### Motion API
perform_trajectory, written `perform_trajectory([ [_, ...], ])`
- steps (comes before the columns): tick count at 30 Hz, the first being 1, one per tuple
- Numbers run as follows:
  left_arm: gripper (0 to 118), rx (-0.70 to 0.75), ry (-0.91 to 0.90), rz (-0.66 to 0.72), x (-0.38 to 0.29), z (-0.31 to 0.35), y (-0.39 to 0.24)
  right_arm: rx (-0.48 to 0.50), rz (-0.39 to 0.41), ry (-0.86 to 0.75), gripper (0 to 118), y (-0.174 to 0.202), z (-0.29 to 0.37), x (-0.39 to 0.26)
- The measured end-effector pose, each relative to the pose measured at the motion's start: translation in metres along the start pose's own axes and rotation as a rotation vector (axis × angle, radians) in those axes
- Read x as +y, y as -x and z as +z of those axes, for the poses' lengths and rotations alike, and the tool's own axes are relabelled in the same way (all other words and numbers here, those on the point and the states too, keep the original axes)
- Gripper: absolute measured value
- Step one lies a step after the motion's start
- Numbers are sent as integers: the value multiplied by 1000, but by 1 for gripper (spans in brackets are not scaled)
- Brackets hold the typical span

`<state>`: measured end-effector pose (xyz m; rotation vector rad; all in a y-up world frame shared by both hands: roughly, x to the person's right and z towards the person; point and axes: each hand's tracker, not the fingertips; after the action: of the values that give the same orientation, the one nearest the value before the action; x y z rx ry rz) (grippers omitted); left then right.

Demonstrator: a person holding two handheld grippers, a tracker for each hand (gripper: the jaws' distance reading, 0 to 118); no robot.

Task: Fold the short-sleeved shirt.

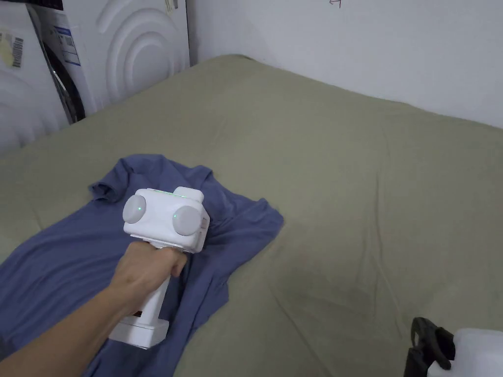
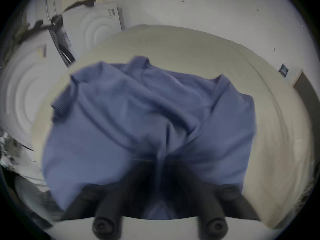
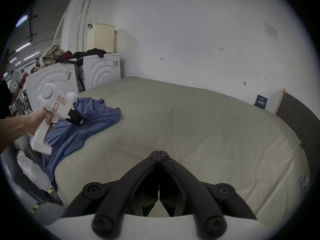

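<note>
Start at the left, where the crumpled blue short-sleeved cotton shirt lies on the left part of the wide olive-beige sheeted bed, its lower end trailing over the near edge. Your left hand holds the white plastic left gripper down on the middle of the cloth, and in the left gripper view the black jaws look drawn together on a ridge of fabric that rises between them, though the blur makes the bite hard to judge. As I read it, you are gathering the shirt to spread it flat before any fold. Keep the pinch on a single layer if you can, lift only enough to free the creases, and draw the cloth toward the bare middle of the bed so both sleeves have room to lie out.

The fabric is thin, matte and limp; it bunches into soft ridges and will likely slide easily over the smooth, lightly wrinkled sheet. The ribbed collar sits at the far end, one short sleeve fanned out to the right.

Further right, your black-jawed right gripper hovers over bare sheet, well apart from the shirt, its jaws pressed together on nothing.
</note>
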<state>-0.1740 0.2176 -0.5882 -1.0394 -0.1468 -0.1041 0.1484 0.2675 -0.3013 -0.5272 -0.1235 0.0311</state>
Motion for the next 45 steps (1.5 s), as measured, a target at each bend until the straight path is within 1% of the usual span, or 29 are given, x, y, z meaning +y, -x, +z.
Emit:
perform_trajectory([
  [2, 0, 26, -37, -25, -1, 8, -3, -18, -6, -1, 1, -8, 11, -3],
  [5, 0, 12, -80, -7, 0, 26, -10, -61, -26, -7, 1, -24, 27, -7],
  [9, 0, -45, -100, -17, 5, 44, -30, -122, -58, -5, 1, -48, 48, -15],
  [12, 0, -121, -131, -38, 14, 58, -63, -167, -94, -8, 1, -68, 66, -23],
  [14, 0, -163, -153, -107, 21, 68, -100, -208, -127, -9, 1, -83, 81, -30],
  [18, 0, -278, -190, -191, 38, 84, -182, -282, -198, -3, 1, -112, 108, -44],
  [21, 0, -359, -206, -279, 47, 94, -262, -341, -255, -4, 1, -135, 128, -57],
  [23, 0, -442, -207, -330, 47, 101, -319, -386, -283, 2, 1, -150, 138, -64],
  [25, 0, -506, -200, -378, 44, 108, -377, -430, -312, 6, 1, -166, 146, -72],
  [29, 0, -630, -179, -477, 25, 118, -479, -486, -359, 10, 1, -192, 156, -81],
  [33, 0, -724, -142, -536, 2, 114, -552, -524, -392, 18, 1, -213, 156, -89],
  [35, 0, -719, -109, -562, -10, 99, -574, -543, -417, 28, 1, -220, 152, -92],
  [38, 0, -652, -27, -565, -25, 61, -585, -545, -472, 40, 1, -225, 149, -93],
  [40, 0, -613, 12, -555, -31, 43, -585, -540, -467, 42, 1, -224, 148, -93],
  [42, 0, -603, -4, -546, -33, 37, -579, -547, -436, 55, 1, -225, 145, -90],
  [43, 6, -615, -18, -527, -32, 38, -573, -549, -430, 55, 1, -224, 146, -89],
  [44, 44, -613, -29, -518, -30, 45, -567, -549, -433, 53, 1, -225, 146, -87],
  [45, 99, -609, -52, -496, -29, 50, -561, -547, -435, 48, 1, -226, 147, -85],
])
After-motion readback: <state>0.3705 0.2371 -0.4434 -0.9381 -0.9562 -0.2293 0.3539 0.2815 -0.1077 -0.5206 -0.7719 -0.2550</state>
